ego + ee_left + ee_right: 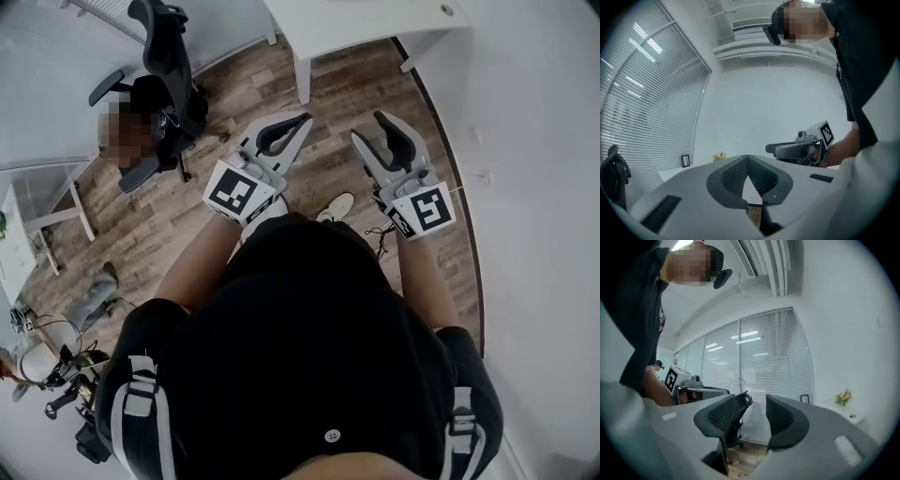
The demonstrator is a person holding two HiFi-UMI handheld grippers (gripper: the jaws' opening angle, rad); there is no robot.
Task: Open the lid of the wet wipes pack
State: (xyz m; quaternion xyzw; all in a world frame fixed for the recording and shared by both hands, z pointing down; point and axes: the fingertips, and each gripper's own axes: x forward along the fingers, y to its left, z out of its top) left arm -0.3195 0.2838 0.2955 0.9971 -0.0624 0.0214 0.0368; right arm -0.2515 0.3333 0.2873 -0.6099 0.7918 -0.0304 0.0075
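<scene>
Closest in, the person's black shirt (309, 328) fills the foreground, with both forearms stretched out ahead. The left gripper (298, 120) has its fingers closed tip to tip on nothing. The right gripper (371, 127) holds its fingers parted and empty. Beneath them lies the wooden floor (337, 94), and farther off stand an office chair (164, 56) and a white table (356, 23). The wet wipes pack shows in no view.
</scene>
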